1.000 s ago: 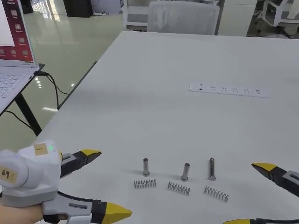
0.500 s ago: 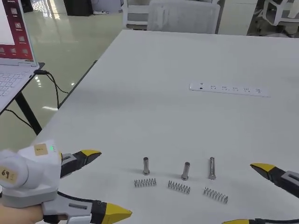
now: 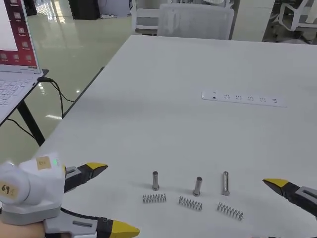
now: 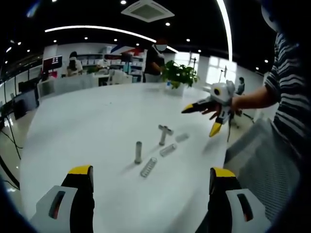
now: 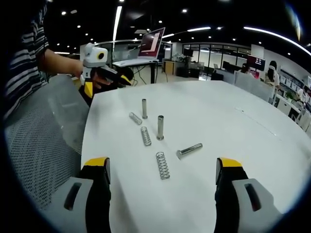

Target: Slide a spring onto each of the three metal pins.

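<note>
**White desk: three bare pins, both grippers released**

White desk (image 3: 148, 99) carries three metal pins near its front edge. The left pin (image 3: 155, 180) and middle pin (image 3: 197, 186) stand upright, and the right pin (image 5: 189, 150) lies flat. One spring lies just before each: left spring (image 3: 154, 199), middle spring (image 3: 190, 203), right spring (image 3: 230, 211). The left gripper (image 3: 110, 197), stickered "69", and the right gripper (image 5: 163, 164) flank them, jaws spread, holding nothing. A power strip (image 3: 242, 98) lies farther back.
</note>
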Motion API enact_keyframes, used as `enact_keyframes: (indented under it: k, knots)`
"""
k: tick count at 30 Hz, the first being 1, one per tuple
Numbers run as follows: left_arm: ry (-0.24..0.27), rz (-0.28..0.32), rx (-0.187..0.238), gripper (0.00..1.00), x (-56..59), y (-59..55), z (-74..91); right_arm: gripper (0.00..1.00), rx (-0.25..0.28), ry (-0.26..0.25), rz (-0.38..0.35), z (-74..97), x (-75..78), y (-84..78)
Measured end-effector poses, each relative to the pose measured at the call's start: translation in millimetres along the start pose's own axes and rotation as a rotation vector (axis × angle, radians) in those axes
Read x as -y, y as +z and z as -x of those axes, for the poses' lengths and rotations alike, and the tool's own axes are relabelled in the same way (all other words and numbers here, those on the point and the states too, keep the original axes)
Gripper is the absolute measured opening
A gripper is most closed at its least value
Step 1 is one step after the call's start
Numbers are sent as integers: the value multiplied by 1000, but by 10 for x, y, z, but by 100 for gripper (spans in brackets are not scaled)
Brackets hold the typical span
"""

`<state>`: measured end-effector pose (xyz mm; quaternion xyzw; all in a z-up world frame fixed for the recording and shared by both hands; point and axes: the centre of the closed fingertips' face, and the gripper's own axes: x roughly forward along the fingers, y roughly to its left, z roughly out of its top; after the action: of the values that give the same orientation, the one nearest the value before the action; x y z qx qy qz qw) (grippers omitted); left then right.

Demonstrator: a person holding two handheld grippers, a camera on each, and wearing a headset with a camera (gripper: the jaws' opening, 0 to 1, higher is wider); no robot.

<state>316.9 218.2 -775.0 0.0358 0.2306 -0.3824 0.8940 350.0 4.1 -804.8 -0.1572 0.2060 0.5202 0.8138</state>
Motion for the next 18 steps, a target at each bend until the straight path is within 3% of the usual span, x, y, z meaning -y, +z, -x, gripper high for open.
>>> enact_keyframes:
  k: [8,18]
  knots:
    - [0,2,-3,97,-25,-7,14,85,23,2,-54,-93,64,158]
    - [6,5,-2,96,-51,-25,23,67,10,-41,-227,-186,298,281]
